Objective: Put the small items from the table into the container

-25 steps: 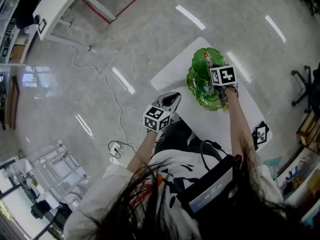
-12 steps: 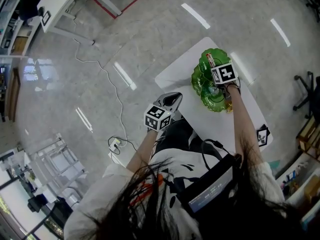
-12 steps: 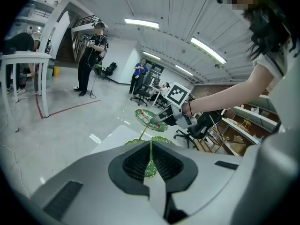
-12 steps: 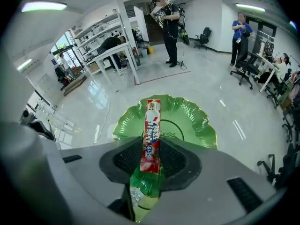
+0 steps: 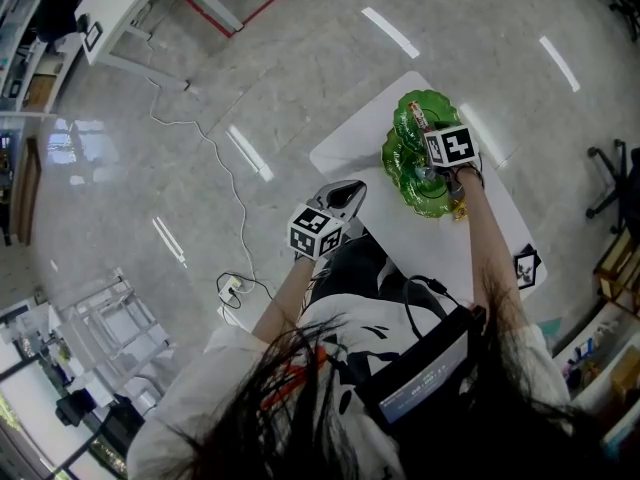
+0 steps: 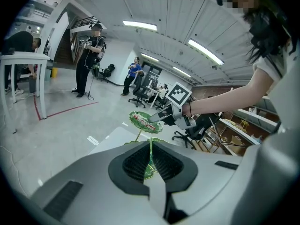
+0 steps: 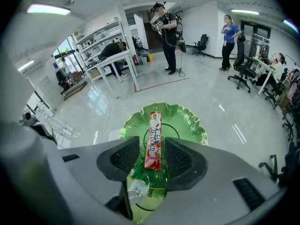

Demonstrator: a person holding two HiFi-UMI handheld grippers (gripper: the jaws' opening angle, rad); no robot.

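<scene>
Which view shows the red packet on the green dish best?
The right gripper view: the packet lies full length on the top dish, between the opening jaws. The left gripper view shows it small, from the side; the head view, only a sliver.

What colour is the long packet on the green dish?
The packet is red with white and blue print; clearest in the right gripper view.

right arm stretched forward, right gripper [image 7: 152, 156] tipped steeply down, jaws opening with a red candy stick [image 7: 153, 135] between them; left gripper [image 6: 151, 146] held near the body, jaws together
</scene>
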